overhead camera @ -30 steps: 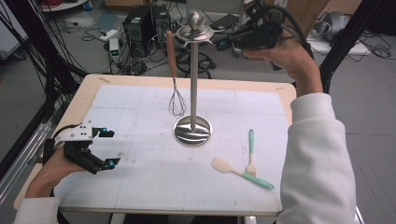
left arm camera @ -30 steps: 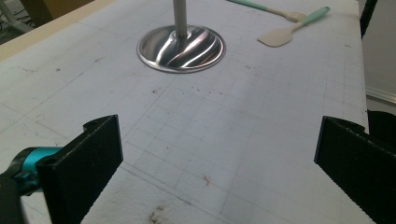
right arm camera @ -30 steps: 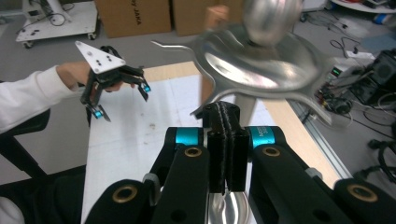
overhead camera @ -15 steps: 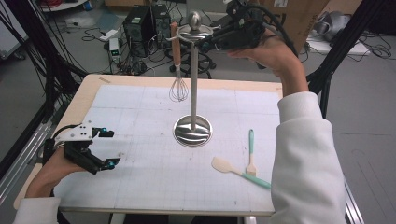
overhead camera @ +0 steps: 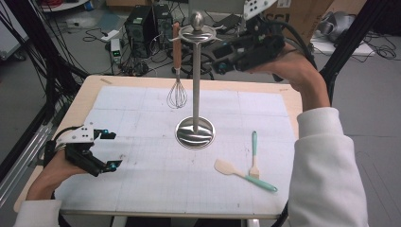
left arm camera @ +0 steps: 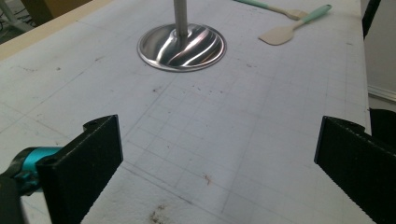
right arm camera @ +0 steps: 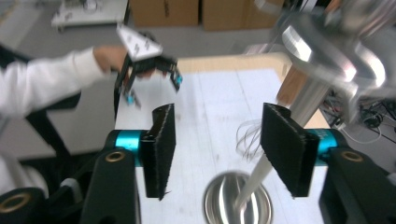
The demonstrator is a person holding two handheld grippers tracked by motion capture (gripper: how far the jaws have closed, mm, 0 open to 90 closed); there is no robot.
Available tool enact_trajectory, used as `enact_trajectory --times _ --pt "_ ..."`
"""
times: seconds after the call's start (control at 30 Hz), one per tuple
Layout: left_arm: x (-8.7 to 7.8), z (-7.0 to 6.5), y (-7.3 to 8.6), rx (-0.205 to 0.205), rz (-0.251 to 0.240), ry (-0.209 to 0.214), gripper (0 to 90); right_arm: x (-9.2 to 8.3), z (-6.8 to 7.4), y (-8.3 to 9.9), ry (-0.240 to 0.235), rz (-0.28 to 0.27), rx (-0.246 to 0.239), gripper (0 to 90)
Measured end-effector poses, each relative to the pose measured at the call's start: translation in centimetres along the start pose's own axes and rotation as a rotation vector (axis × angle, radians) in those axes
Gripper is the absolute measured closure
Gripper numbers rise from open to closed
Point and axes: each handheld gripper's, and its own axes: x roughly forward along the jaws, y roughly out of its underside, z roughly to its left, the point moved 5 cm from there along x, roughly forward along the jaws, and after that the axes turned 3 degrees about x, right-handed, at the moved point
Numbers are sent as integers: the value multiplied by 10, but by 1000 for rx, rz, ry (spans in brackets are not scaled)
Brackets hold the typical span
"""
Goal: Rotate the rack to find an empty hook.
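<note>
Grid-marked matting covers the wooden table, and at its left edge the left gripper sits low over the mat in the person's left hand, jaws spread wide with bare mat between them, as the left gripper view also shows. Behind the table's far left side, black computer towers and loose cables crowd the floor.

Moving toward the middle, a wire whisk with a wooden handle hangs from the top of a steel utensil stand, its wires dangling above the mat just left of the pole. The stand's round ribbed base rests near the table's centre, its pole upright and capped with a ball knob.

Just right of the stand's top, the right gripper is held high in the person's right hand, pointing toward the stand's crown. Its jaws have just been opening and now stand apart with nothing between them; in the right gripper view the pole and whisk lie beyond the right jaw, blurred.

Farther right on the mat, near the front, a mint-handled spatula and a mint-handled fork lie crossed, touching, well clear of both grippers. The person's white sleeve overhangs the table's right edge. Cardboard boxes stand behind.
</note>
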Motion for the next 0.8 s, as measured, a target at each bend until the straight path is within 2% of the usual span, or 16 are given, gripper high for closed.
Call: enact_trajectory --times 0.07,0.17,0.37,0.5,0.8 --pt "0 0 0 1 0 -2 17 -3 3 8 -14 2 4 359" --pt "1 1 0 -1 0 -4 17 -10 7 18 -10 0 11 270" --pt "2 2 0 -2 8 -6 17 -20 10 34 30 -22 22 135" --pt "3 0 1 -4 12 -6 17 -23 12 45 56 -31 39 2" --pt "2 -2 1 1 13 -5 17 -31 16 72 102 -46 56 2"
